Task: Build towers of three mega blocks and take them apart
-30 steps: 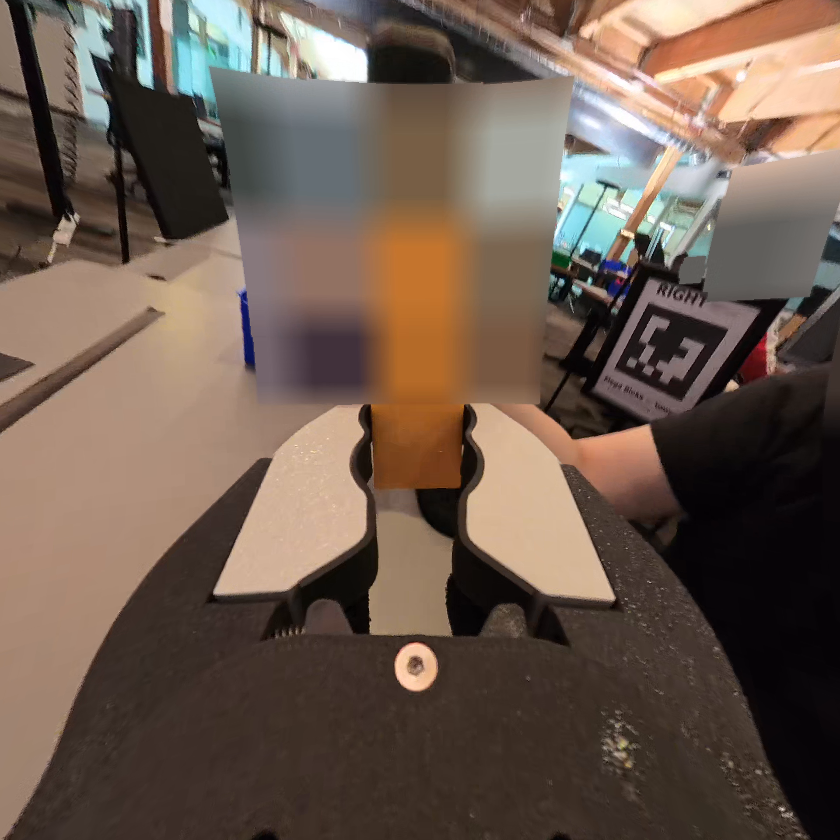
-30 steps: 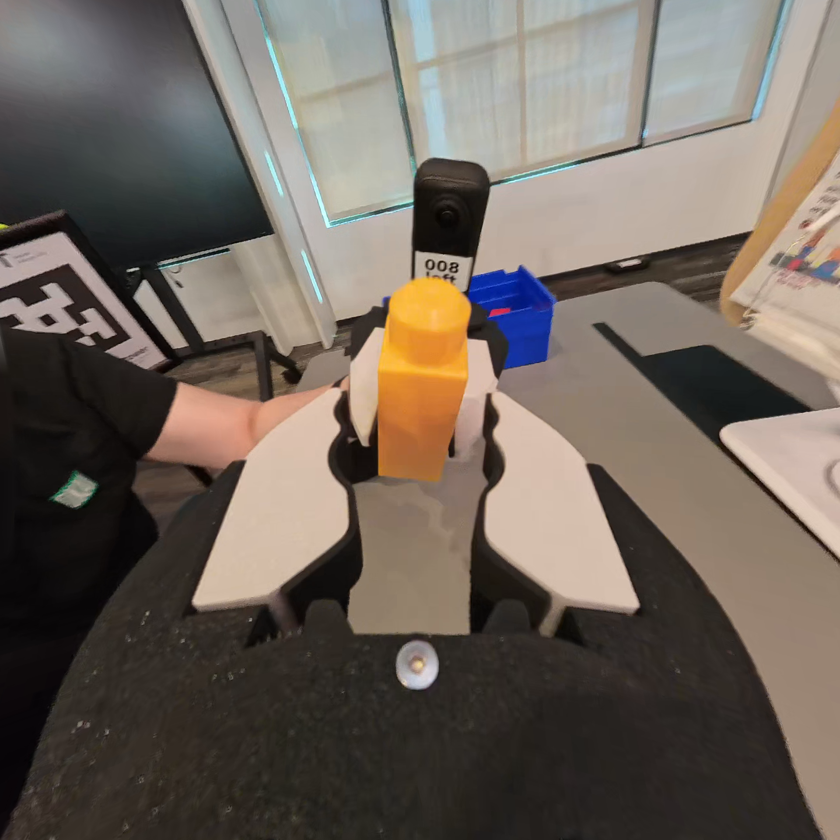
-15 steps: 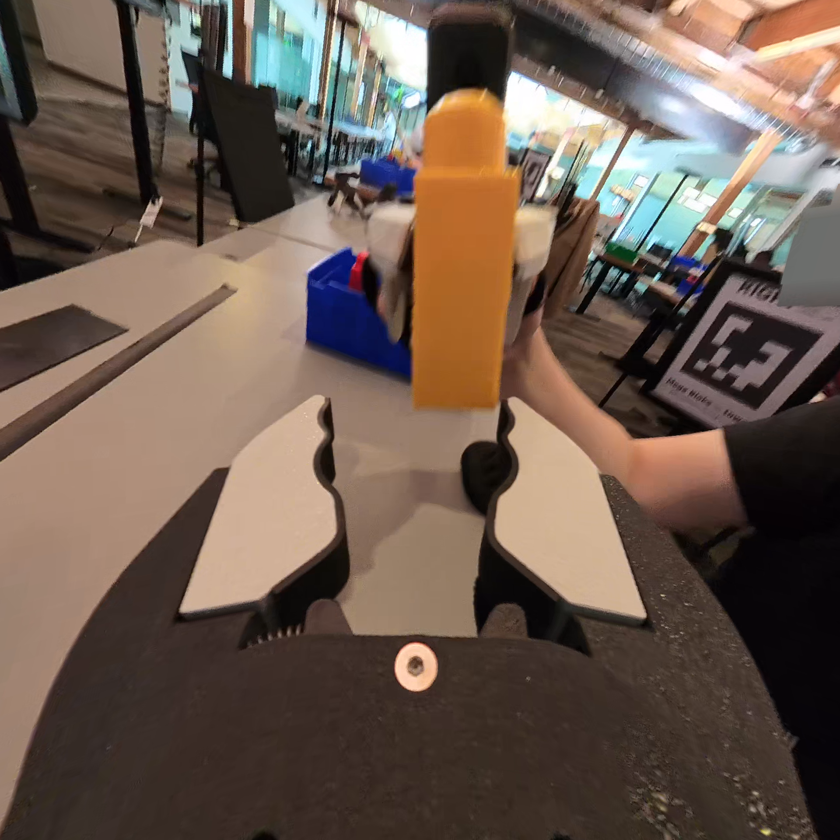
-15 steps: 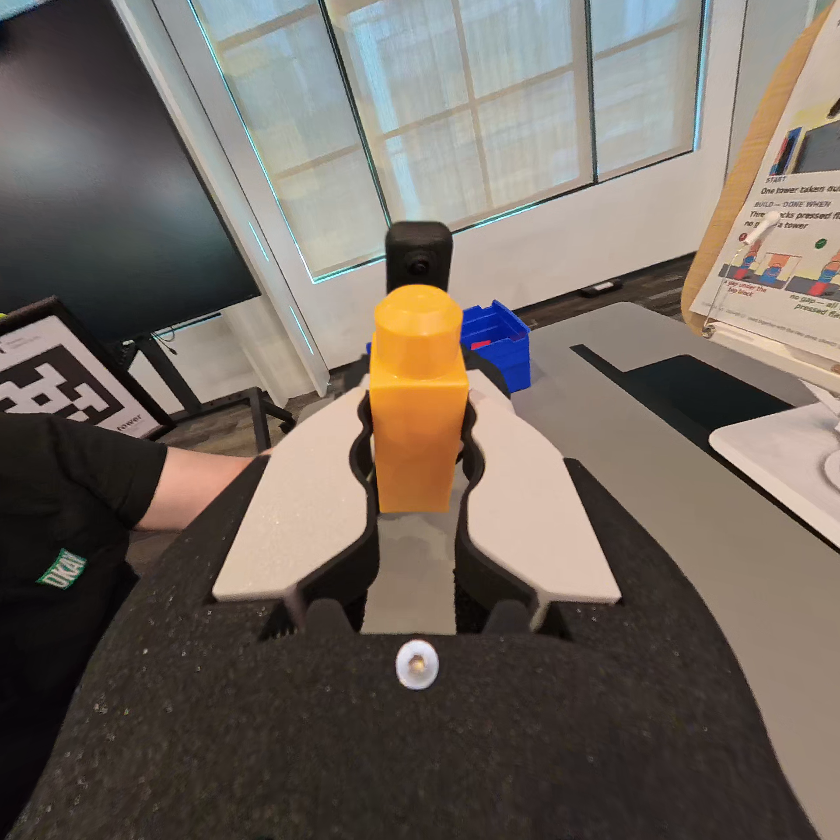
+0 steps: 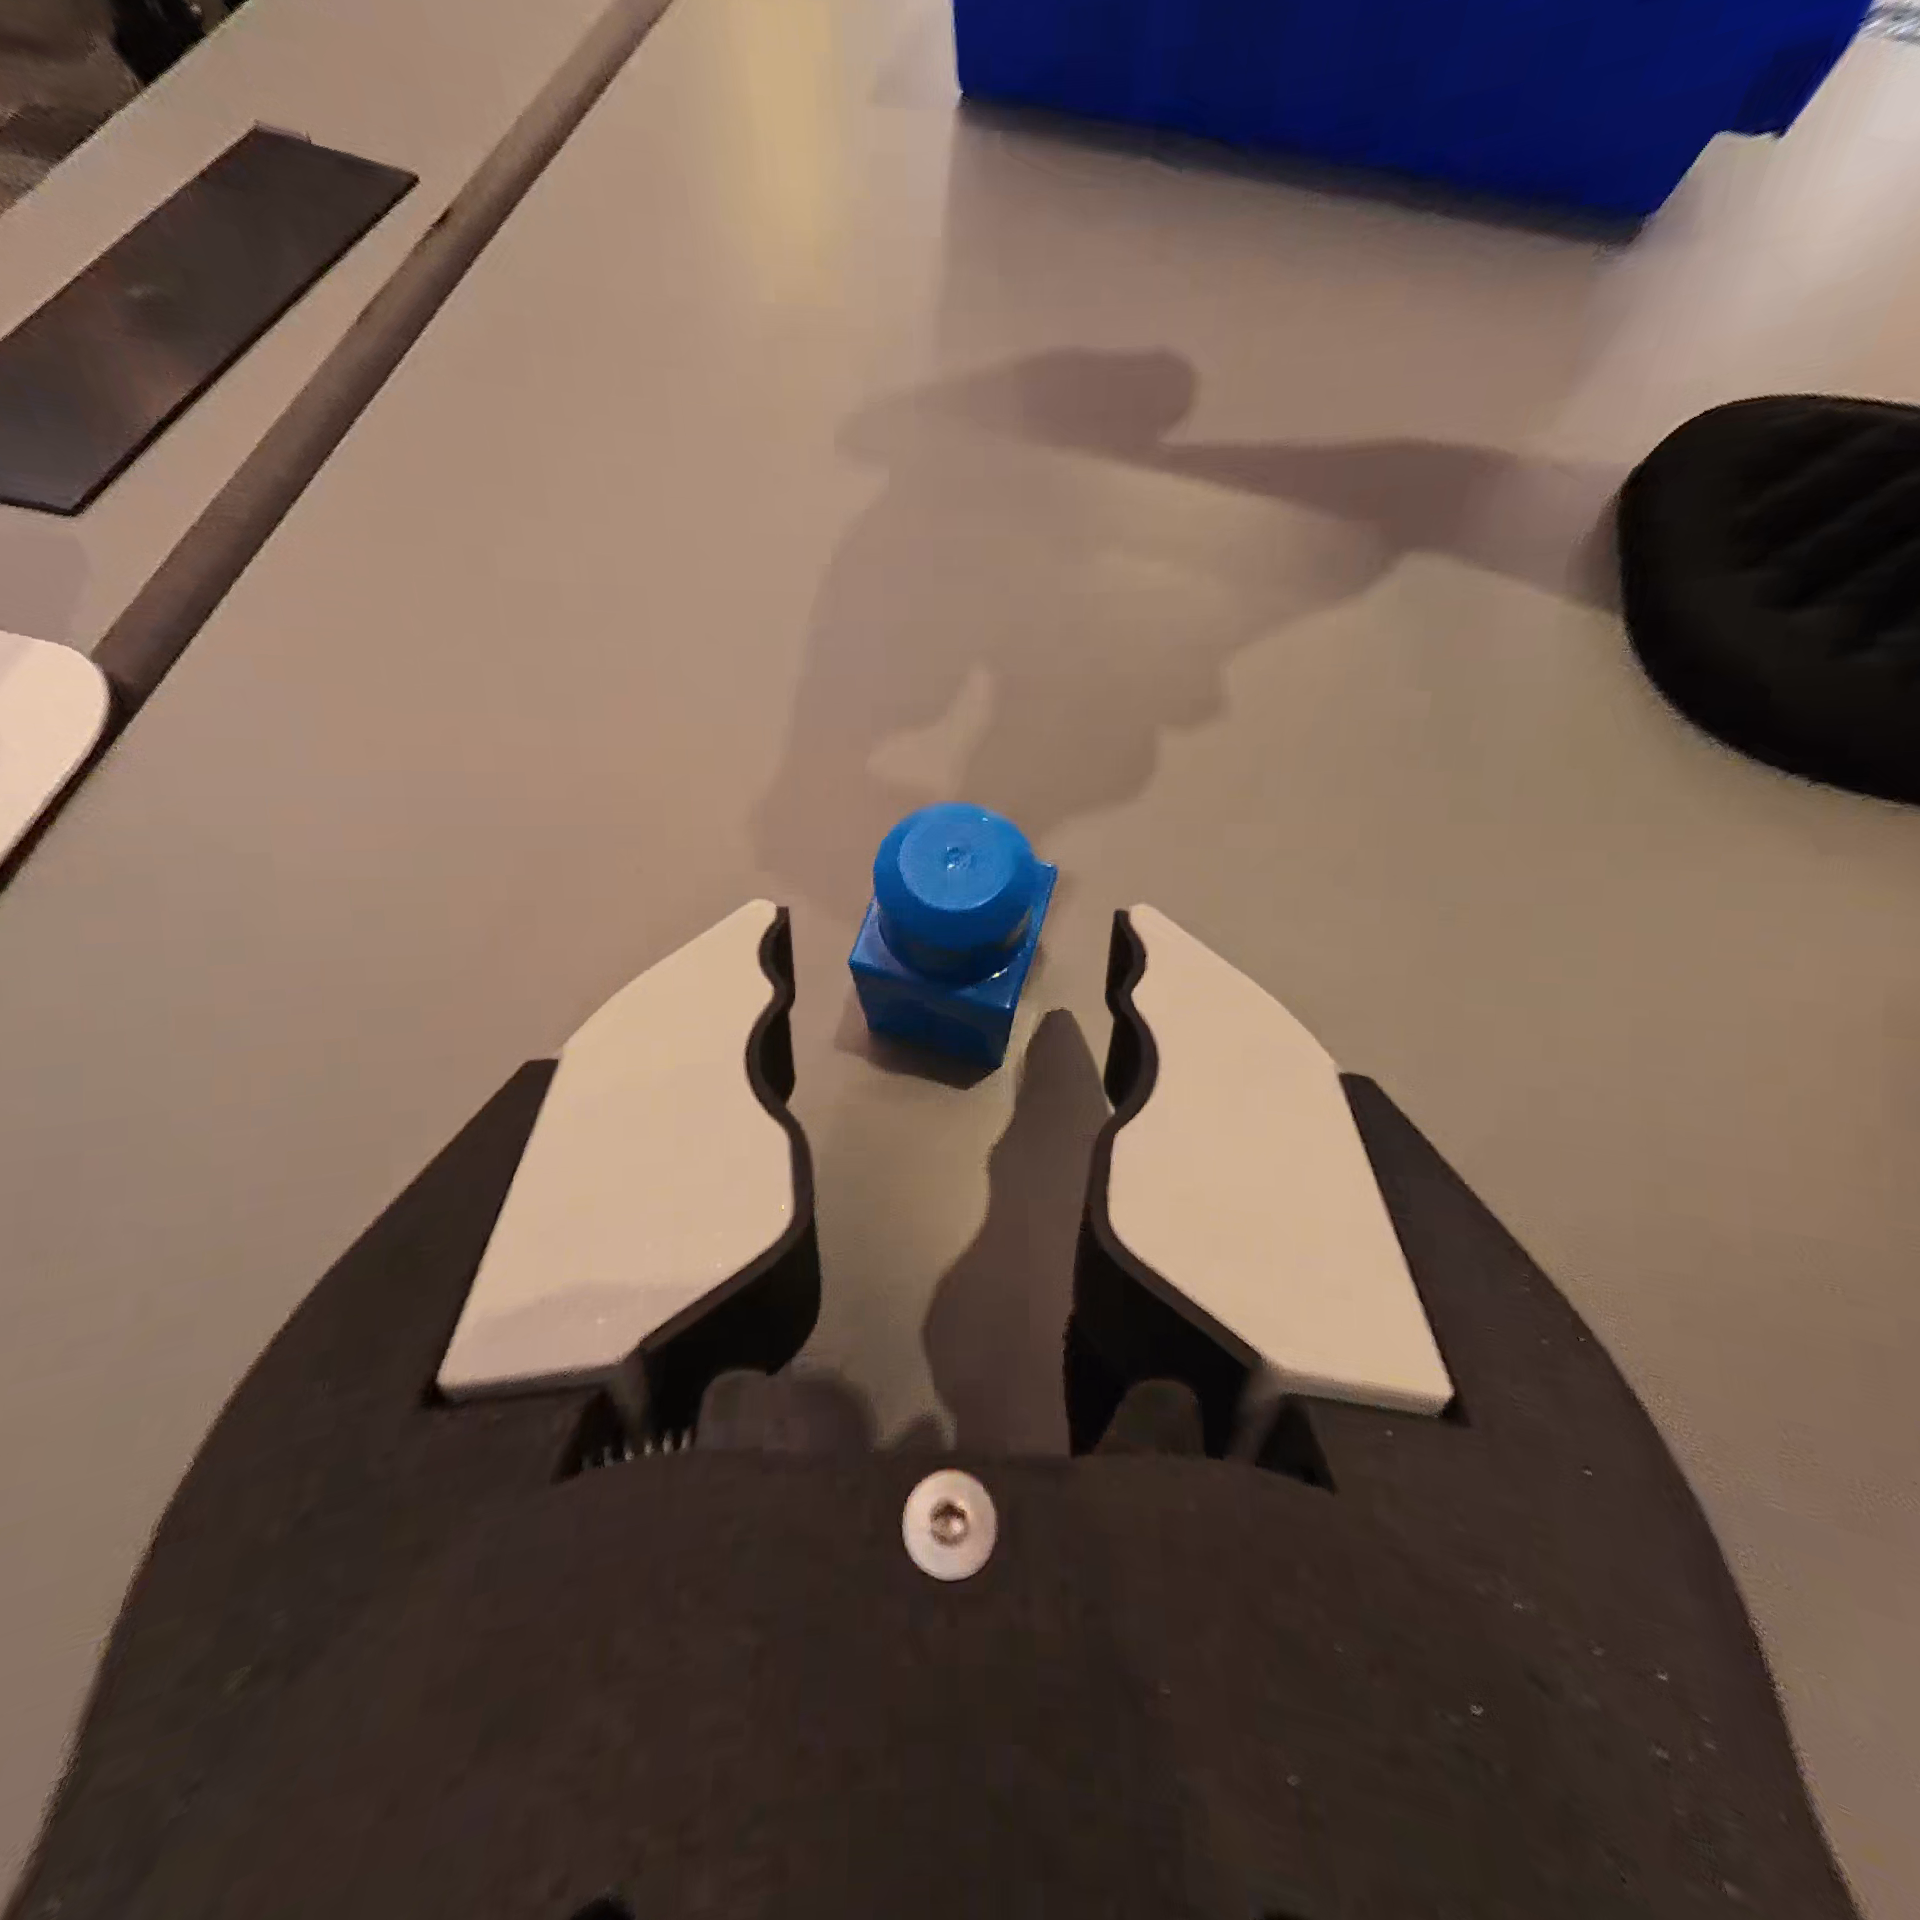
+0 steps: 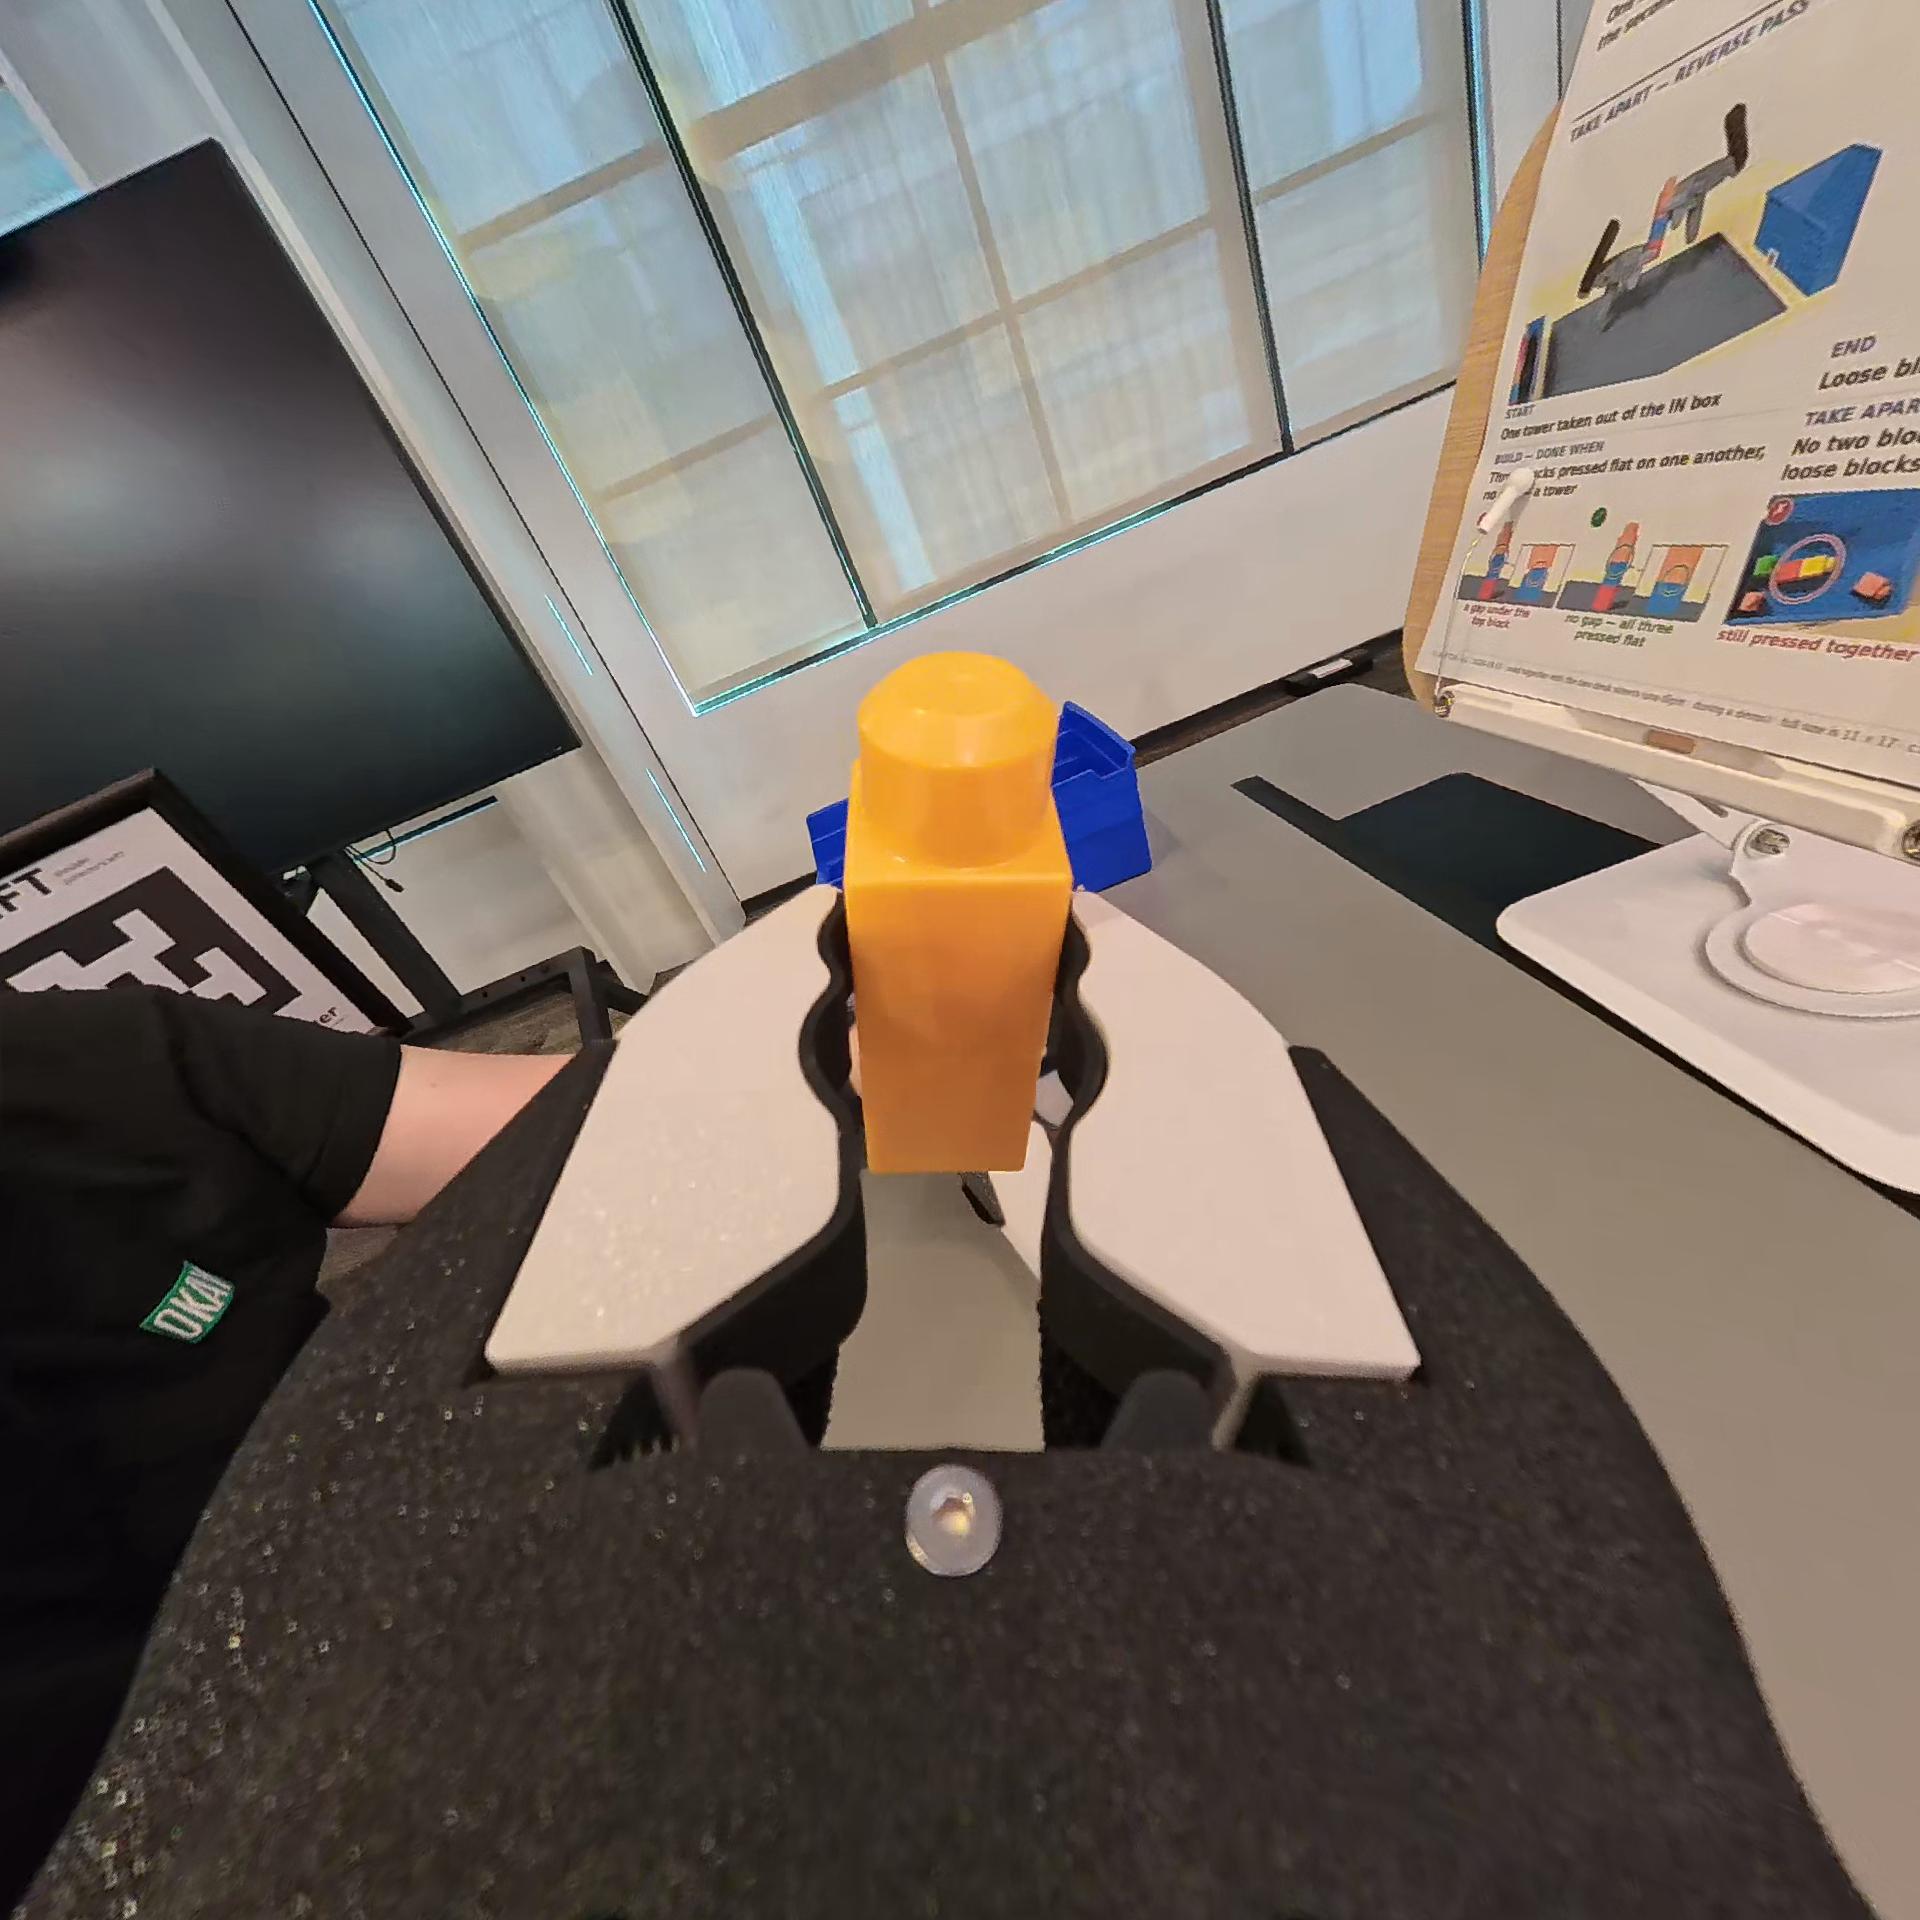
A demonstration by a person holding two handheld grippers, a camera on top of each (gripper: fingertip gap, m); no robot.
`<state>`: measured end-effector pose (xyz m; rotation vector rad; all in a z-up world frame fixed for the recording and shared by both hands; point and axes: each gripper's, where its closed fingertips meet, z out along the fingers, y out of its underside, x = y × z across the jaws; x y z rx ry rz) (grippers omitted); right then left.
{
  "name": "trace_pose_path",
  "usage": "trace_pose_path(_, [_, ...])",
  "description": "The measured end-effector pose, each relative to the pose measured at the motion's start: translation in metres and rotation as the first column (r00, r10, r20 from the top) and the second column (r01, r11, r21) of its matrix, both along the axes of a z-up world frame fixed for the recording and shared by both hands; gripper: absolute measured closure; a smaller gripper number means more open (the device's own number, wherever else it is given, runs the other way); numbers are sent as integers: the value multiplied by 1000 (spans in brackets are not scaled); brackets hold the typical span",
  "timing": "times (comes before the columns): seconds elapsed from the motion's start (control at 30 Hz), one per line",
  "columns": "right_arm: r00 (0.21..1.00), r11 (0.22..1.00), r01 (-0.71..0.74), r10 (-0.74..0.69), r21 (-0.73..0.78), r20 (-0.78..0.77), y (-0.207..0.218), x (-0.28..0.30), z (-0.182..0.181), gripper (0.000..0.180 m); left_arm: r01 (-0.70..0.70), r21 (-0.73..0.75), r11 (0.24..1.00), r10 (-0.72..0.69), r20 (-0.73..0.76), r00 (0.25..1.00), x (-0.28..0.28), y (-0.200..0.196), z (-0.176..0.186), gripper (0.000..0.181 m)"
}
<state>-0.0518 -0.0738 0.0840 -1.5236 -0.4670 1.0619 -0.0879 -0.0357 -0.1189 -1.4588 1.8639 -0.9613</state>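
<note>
1. Left gripper: jaws spread wide, nothing held. It is tilted down over the smooth grey table.
2. A small blue plastic single-stud block stands upright on the table just ahead of the gap between the jaws, touching neither one.
3. Right gripper: jaws pinching the lower sides of a tall orange plastic single-stud block, held upright, stud up, clear of the table.
4. Surface, left wrist view: a blue plastic bin is seen at the far edge, a flat black mat at far left beyond a dark seam, and a black ribbed pad at right. Soft shadows fall across the grey top ahead of the blue block.
5. Surface, right wrist view: a blue bin is partly hidden behind the orange block; a black mat and a white stand base are seen at right.
6. Room, right wrist view: tall gridded windows at the back, a large dark screen at left, a black-and-white marker board below it, and an illustrated instruction sheet propped at right.
7. A person's forearm in a black sleeve is seen at left.
</note>
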Motion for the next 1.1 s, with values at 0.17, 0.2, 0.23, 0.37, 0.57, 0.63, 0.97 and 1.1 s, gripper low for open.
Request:
trace_pose_path(0.17, [1000,1000,-6,6,-21,-9,3,1,-5,144,19,-85,996,-28,-109,994,3,-2,-27,137])
trace_pose_path(0.2, [1000,1000,-8,8,-26,-13,3,2,-6,144,17,-104,994,-33,-149,988,4,-3,-29,142])
trace_pose_path(0.23, [1000,999,-9,9,-32,-15,4,2,-7,144,8,-122,993,-26,-147,989,6,-2,-28,143])
trace_pose_path(0.37, [1000,998,-28,27,-63,-13,5,4,-17,144,-14,-210,978,7,-33,999,4,3,11,143])
trace_pose_path(0.57, [979,960,-168,189,-226,72,6,-25,-65,144,-97,-425,900,217,243,945,-42,30,144,143])
trace_pose_path(0.63, [964,944,-209,243,-254,111,11,-45,-80,144,-65,-467,882,220,285,933,-55,25,169,143])
trace_pose_path(0.97, [899,894,-303,383,-330,213,16,-110,-104,144,24,-586,810,101,179,979,-53,-1,159,143])
trace_pose_path(1.1, [905,909,-278,356,-312,231,15,-104,-98,144,7,-552,834,75,127,989,-53,-5,150,144])
